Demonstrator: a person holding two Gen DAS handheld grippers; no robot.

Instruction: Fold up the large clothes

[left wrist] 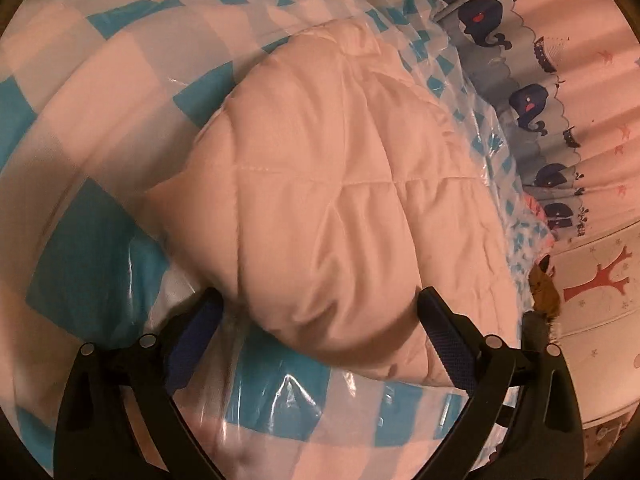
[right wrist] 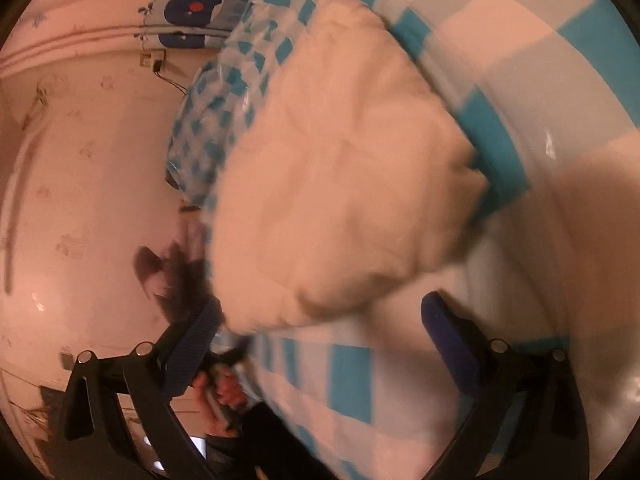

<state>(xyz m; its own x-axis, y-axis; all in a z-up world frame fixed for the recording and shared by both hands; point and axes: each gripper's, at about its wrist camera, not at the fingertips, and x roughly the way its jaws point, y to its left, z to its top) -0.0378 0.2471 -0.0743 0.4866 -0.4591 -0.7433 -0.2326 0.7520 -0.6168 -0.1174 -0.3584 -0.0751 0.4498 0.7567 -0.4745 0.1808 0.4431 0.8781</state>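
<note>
The right wrist view is blurred by motion, so the padded jacket [right wrist: 344, 184] has soft outlines. A hand [right wrist: 224, 396] under the bed edge holds something too blurred to name.

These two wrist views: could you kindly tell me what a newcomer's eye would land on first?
A puffy pale quilted jacket fills the centre of both views, lying on a blue-and-white checked cover under clear plastic. The left tool and the right tool both stand open at its near edge. Whale-patterned fabric borders the far side.
</note>
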